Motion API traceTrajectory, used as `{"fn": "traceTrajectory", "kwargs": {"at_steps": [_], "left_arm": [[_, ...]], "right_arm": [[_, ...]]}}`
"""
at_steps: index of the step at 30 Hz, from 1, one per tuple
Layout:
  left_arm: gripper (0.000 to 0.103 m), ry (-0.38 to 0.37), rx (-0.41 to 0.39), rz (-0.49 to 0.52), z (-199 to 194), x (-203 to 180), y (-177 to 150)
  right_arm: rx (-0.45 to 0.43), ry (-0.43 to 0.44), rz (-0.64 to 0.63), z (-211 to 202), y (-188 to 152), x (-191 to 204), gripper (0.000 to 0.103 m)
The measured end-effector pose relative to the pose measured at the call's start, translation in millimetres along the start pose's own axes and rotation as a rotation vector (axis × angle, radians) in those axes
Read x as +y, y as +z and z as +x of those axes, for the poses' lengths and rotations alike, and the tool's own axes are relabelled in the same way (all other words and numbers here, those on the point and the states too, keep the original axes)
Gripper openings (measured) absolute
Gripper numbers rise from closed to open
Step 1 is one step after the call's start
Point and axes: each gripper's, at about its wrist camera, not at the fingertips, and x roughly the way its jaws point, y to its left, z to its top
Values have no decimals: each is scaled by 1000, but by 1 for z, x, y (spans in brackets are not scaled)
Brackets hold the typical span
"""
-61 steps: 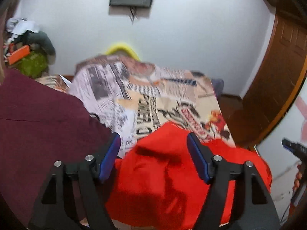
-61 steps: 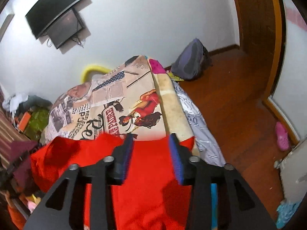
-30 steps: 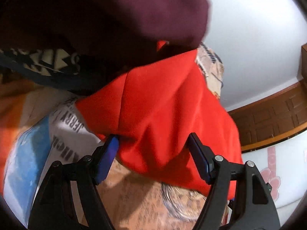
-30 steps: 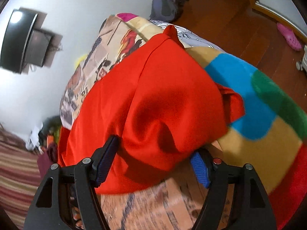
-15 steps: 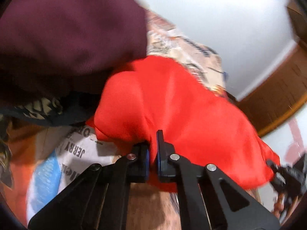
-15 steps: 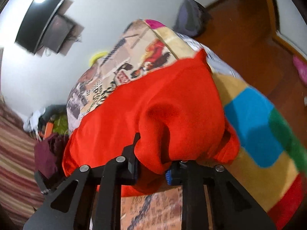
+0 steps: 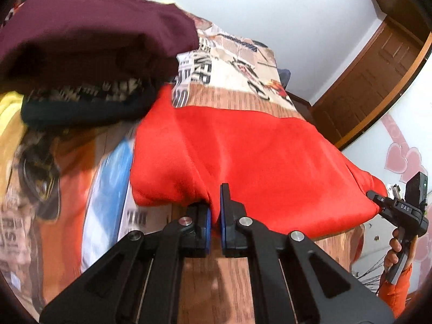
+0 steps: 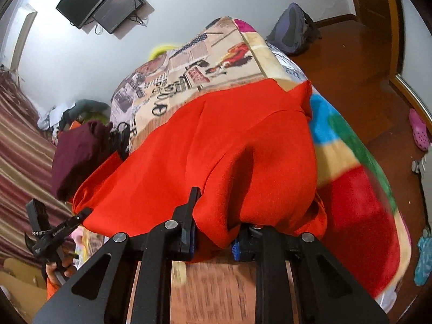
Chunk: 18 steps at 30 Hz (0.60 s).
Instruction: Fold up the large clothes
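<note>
A large red garment (image 7: pixel 243 156) lies spread across the printed bed cover (image 7: pixel 237 64), its near edge lifted. My left gripper (image 7: pixel 214 216) is shut on the near left edge of the red garment. My right gripper (image 8: pixel 213 232) is shut on a thick bunch of the garment's near right edge (image 8: pixel 243 167); the cloth hides its right fingertip. The right gripper also shows at the far right of the left wrist view (image 7: pixel 399 210), and the left one at the lower left of the right wrist view (image 8: pixel 54 232).
A maroon garment (image 7: pixel 89 35) lies on a dark patterned one (image 7: pixel 81 102) at the left of the bed. A backpack (image 8: pixel 291 29) sits on the wood floor (image 8: pixel 351 62) beyond the bed. A pink shoe (image 8: pixel 418 129) lies at right. A wooden door (image 7: pixel 378 73) is at the far right.
Both grippers closed on the red garment's near edge about half a second ago. Since then they have drawn it toward me and it lies flatter across the bed.
</note>
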Motion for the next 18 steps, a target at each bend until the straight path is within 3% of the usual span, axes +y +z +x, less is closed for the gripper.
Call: {"fn": "traceTrajectory", "kwargs": {"at_steps": [4, 7, 10, 14, 16, 18], "left_arm": [[18, 35, 9, -51, 3, 18, -6], [21, 78, 4, -134, 4, 38, -13], [22, 128, 10, -201, 1, 64, -18], [28, 129, 6, -226, -6, 76, -21], [29, 200, -22, -173, -13, 69, -19], [29, 332, -78, -123, -25, 63, -16]], "right_arm": [[0, -21, 24, -2, -10, -7, 17], [1, -29, 46, -3, -13, -12, 17], [-12, -95, 21, -8, -20, -11, 17], [-27, -158, -42, -16, -26, -5, 17], [-43, -184, -69, -22, -27, 1, 17], [-57, -202, -84, -27, -26, 5, 17]]}}
